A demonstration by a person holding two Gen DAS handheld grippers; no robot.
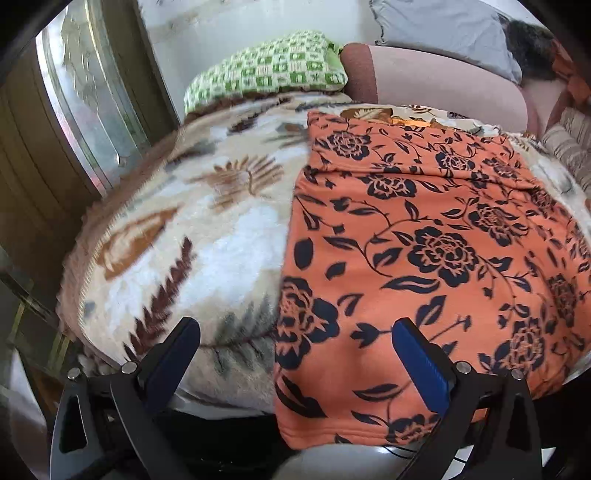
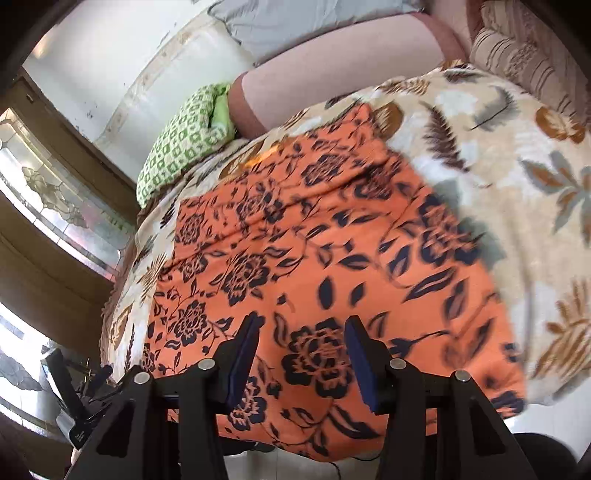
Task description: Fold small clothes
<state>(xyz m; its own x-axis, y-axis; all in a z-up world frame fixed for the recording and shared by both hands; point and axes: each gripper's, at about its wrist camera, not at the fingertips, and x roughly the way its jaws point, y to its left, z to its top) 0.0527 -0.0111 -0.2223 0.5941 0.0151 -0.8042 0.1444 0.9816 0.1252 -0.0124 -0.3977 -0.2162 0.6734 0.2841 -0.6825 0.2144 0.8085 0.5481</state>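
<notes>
Nearest in the left wrist view, the left gripper has its two blue-padded fingers spread wide apart w/ nothing between them but the surfaces below. The left-hand finger sits over a fuzzy cream bed blanket printed w/ brown and grey leaves; the right-hand finger sits over an orange garment w/ black roses and vines, so the garment's left edge runs up between the two fingers. In the right wrist view, the right gripper also has its fingers apart, less widely, holding nothing, both over the near part of the same orange garment. The garment lies flat on the blanket, near hem draped over the bed's front edge below the fingers, and stretches away ahead of both grippers; parts look motion-blurred. Beyond its far edge, ahead and left of the fingers, is a green-and-white checked pillow, just beside a pink bolster w/ a brown end. A grey pillow leans on the white wall behind. Far left of the fingers, a wood-framed patterned-glass window.
</notes>
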